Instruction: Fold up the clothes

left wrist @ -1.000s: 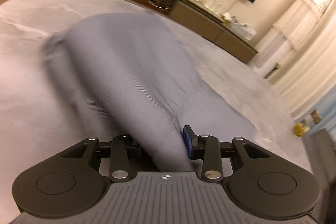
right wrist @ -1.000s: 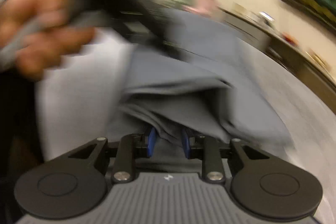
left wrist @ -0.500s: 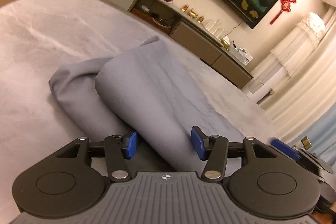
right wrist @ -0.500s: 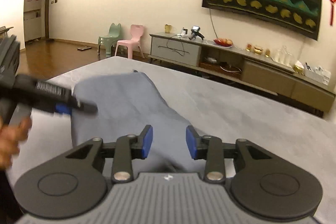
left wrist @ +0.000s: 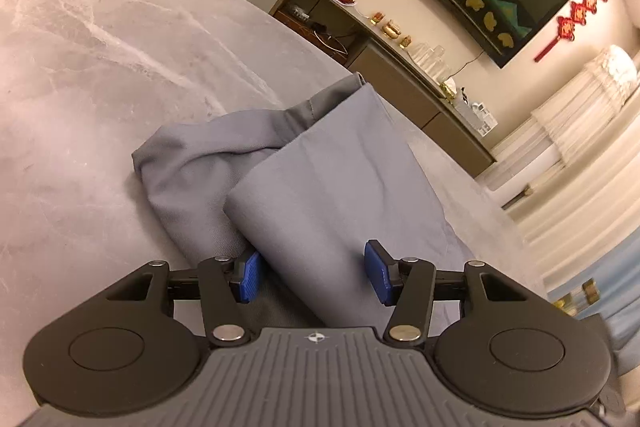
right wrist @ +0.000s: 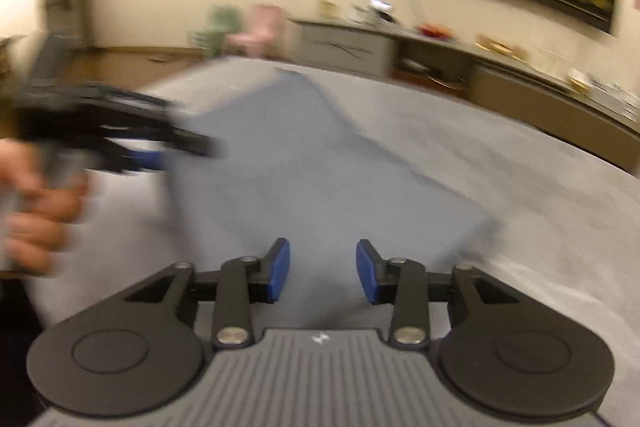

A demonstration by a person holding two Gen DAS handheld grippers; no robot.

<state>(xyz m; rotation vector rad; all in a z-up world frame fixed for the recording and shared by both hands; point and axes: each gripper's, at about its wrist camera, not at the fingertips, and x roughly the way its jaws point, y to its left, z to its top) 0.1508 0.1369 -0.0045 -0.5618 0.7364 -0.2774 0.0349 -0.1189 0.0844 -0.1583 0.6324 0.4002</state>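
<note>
Left wrist view: the left claw [left wrist: 312, 275] stands released, its blue pads spread wide with nothing pinched between them. The grey garment [left wrist: 320, 187] lies doubled over on the grey worktop [left wrist: 80, 67], right in front of the claw and reaching between the pads. Its long axis runs straight away from the claw toward the far cabinet [left wrist: 400, 83]. The upper layer sits skewed on the lower one, which bulges out to the left (a hem shows at the far end).

Right wrist view: this frame is blurred. The right claw [right wrist: 323, 269] is likewise spread apart and empty, and the garment [right wrist: 304, 179] stretches ahead of it and somewhat to its left, again lengthwise away. The other claw [right wrist: 152, 157] shows as a dark smear at the garment's left edge, gripped by a hand [right wrist: 40, 211].

Both claws sit at the near end of the cloth, the left one closer to the bulging lower layer. Judging by the layers, the garment lies folded at least once; whether a further fold or a straightening is wanted, the frames leave unsettled.
</note>
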